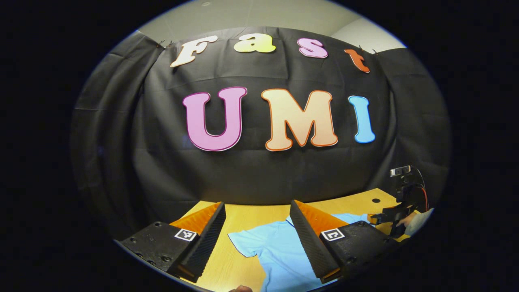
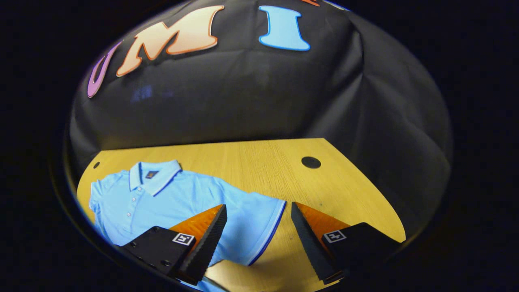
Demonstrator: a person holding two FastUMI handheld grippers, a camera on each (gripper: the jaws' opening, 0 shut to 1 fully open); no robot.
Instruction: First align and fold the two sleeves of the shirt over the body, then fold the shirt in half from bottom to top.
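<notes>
I had the left gripper point(image 1: 258, 227) released above the table point(image 1: 239, 215), the blue shirt point(image 1: 279, 251) spread flat below its open jaws. My right gripper point(image 2: 258, 227) was released too, one sleeve point(image 2: 259, 227) lying flat just under the gap between its fingers.

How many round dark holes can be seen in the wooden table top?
2: one hole at the table's far right, one hole at its far left beside the shirt. The shirt may hide others.
</notes>
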